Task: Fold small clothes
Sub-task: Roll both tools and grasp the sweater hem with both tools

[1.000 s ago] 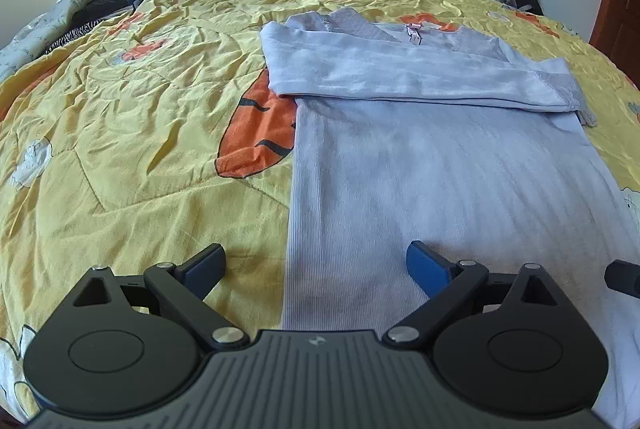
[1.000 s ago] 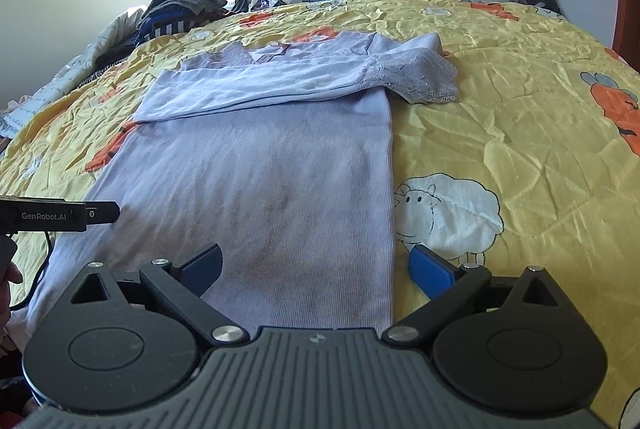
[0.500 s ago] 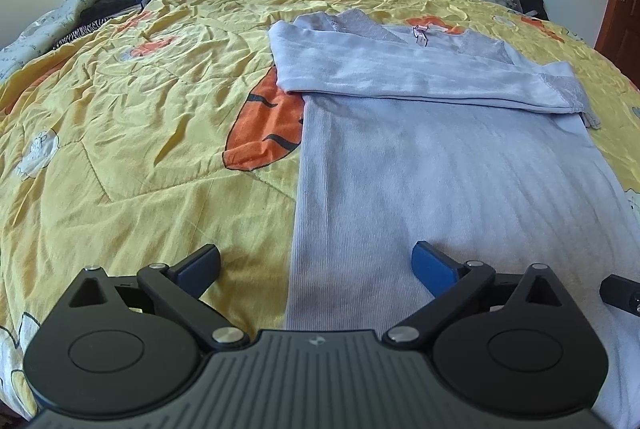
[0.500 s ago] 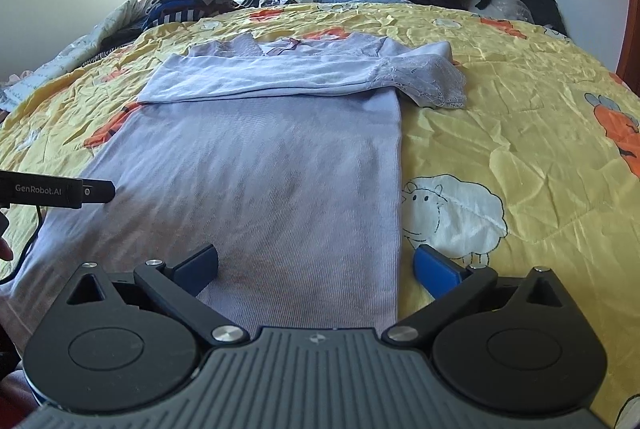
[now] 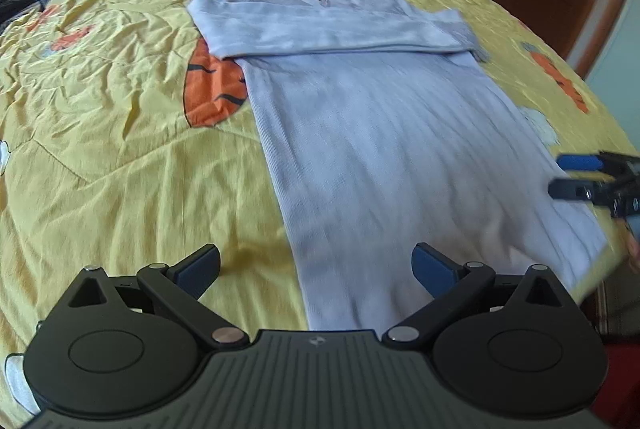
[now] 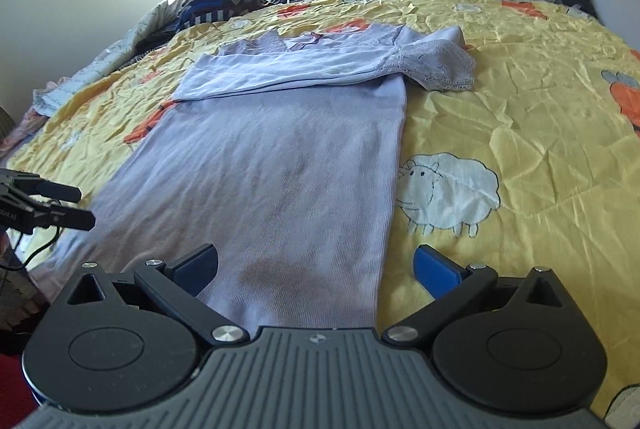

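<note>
1. i'm holding the left gripper (image 5: 316, 265) with jaws wide apart, over the near hem.
2. my right gripper (image 6: 316, 265) is gaping too, empty.
3. the lilac top (image 6: 280, 149) is lying flat on the yellow quilt (image 6: 520, 109), sleeves folded across.

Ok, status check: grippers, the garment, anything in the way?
Left gripper open, empty. Right gripper open, empty. Lavender top flat on yellow quilt, sleeves folded across chest. Nothing lies on it.
</note>
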`<state>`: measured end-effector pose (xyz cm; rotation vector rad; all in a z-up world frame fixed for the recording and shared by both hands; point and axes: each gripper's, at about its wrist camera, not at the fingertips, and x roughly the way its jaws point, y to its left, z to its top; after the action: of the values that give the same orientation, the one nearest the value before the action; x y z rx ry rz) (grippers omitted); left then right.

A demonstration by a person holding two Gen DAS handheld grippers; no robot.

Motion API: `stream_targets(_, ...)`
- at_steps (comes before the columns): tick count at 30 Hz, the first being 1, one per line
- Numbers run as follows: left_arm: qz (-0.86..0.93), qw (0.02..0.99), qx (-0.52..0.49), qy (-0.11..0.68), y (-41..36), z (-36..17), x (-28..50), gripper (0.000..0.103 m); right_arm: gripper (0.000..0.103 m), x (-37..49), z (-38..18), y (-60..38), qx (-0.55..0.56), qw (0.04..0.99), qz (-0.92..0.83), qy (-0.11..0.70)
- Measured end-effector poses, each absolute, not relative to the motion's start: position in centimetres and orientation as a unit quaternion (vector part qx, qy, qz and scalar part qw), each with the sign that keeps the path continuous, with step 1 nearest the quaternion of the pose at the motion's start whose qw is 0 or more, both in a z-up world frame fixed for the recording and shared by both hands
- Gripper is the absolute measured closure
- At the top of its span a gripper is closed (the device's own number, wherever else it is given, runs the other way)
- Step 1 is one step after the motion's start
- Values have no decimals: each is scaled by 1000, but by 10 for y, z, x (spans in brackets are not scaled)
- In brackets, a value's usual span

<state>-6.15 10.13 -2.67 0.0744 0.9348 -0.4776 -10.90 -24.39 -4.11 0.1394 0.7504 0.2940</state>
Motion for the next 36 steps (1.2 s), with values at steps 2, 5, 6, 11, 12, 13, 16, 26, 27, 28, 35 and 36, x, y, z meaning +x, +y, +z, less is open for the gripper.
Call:
stream_targets(2,-247,856,32,453,107,-26,-66,0,0,-113,-40,-250,77,914,152,367)
stream_targets(5,-288,834,1,471,116,-30,-73,0,0,-118,-40,-261,98,909,165,370)
stream_targets(6,-300,829,-6,473,118,-31,-76,0,0,-121,-40,-266,107,907,170,370)
stream_targets(11,-348,809,-4,474,123,-33,-82,0,0,-126,-40,-294,177,881,216,382)
stream_targets(12,-359,804,-7,475,125,-33,-82,0,0,-126,-41,-301,194,872,228,386)
stream_targets(13,-371,798,-13,475,128,-34,-82,0,0,-126,-42,-308,209,863,243,391)
stream_targets(16,-399,776,-55,485,139,-36,-74,0,0,-124,-47,-323,249,829,291,407)
stream_targets(26,-474,689,-229,498,158,-63,-41,0,0,-109,-52,-315,273,784,367,419)
stream_targets(27,-477,689,-227,496,157,-63,-41,0,0,-107,-51,-313,272,782,371,421)
stream_targets(28,-479,690,-222,495,155,-61,-42,0,0,-106,-51,-309,271,780,374,422)
stream_targets(35,-484,693,-211,491,146,-59,-50,0,30,-98,-52,-294,260,774,380,435)
stream_targets(36,-481,694,-214,491,147,-59,-50,0,38,-99,-54,-297,265,773,375,437)
